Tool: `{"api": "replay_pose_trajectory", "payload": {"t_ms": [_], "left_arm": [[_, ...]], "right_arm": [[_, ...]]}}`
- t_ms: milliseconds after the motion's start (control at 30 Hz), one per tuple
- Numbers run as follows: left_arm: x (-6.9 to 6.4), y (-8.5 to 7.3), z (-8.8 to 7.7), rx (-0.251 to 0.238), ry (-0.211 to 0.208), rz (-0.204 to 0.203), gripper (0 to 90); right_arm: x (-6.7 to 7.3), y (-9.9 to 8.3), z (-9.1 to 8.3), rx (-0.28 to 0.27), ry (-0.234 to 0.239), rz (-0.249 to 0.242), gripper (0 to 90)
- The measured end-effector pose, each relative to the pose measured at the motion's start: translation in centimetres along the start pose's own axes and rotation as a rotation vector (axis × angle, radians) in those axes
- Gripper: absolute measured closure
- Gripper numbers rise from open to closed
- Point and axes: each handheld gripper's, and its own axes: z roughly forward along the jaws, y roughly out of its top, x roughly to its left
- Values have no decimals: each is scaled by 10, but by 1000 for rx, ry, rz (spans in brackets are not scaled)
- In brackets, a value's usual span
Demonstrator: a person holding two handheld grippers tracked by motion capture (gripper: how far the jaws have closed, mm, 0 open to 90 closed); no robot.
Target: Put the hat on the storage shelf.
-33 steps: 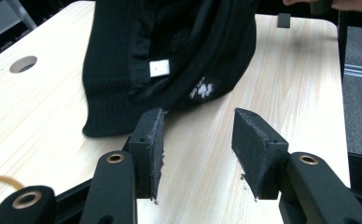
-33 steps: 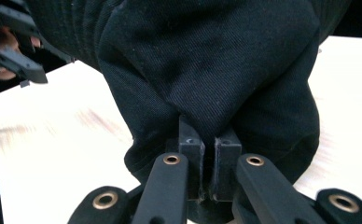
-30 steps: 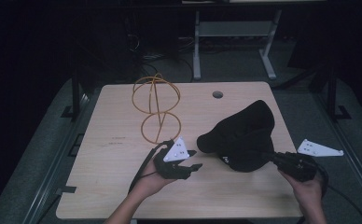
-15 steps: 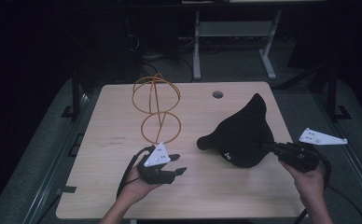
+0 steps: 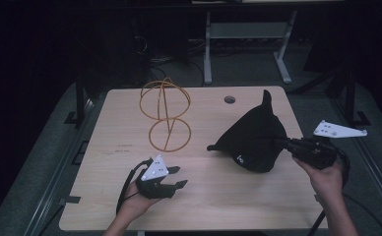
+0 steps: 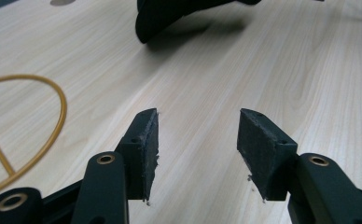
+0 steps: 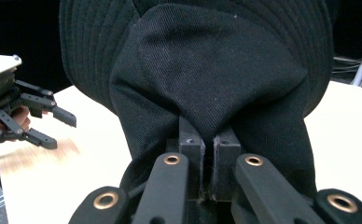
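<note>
A black fabric hat (image 5: 252,140) hangs lifted over the right part of the wooden table (image 5: 213,201). My right gripper (image 5: 281,143) is shut on the hat's cloth; in the right gripper view the hat (image 7: 216,74) bulges above the pinched jaws of my right gripper (image 7: 209,142). A yellow wire stand (image 5: 165,115) of hoops rises at the table's middle left, its base ring (image 6: 25,135) seen in the left gripper view. My left gripper (image 5: 178,177) is low near the front edge, open and empty, its jaws just having been opening; in its own view my left gripper (image 6: 198,140) shows bare wood between the pads.
A round cable hole (image 5: 230,100) sits near the table's far edge. A metal frame (image 5: 245,34) and cables stand on the dark floor behind. Bare wood lies between the two grippers.
The right gripper has risen with the hat, pulling it up into a peak. The left gripper has drawn back toward the front edge and sunk lower, away from the wire stand.
</note>
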Motion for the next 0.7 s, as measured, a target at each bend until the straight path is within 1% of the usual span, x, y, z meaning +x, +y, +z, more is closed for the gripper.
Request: {"api": "replay_pose_trajectory", "payload": {"t_ms": [67, 133, 200, 333, 500, 533, 567, 667, 700], "left_arm": [[1, -3, 0, -5, 2, -8, 476], [3, -6, 1, -3, 6, -7, 467], [4, -7, 1, -7, 6, -21, 464], [3, -9, 0, -19, 10, -18, 463], [4, -12, 3, -3, 3, -7, 463], [3, -12, 4, -12, 4, -14, 464], [3, -12, 5, -11, 4, -19, 463], [3, -13, 5, -15, 3, -20, 461], [3, -13, 4, -10, 2, -17, 460]], "right_arm": [[1, 6, 1, 5, 4, -7, 858], [1, 11, 3, 5, 6, -14, 858], [2, 16, 5, 10, 11, -13, 858], [1, 24, 9, 6, 22, -11, 858], [2, 33, 12, -3, 27, -8, 859], [2, 34, 12, -5, 27, -10, 859], [2, 36, 13, -5, 28, -11, 859], [3, 40, 14, -7, 30, -19, 859], [4, 44, 15, -10, 34, -19, 859]]}}
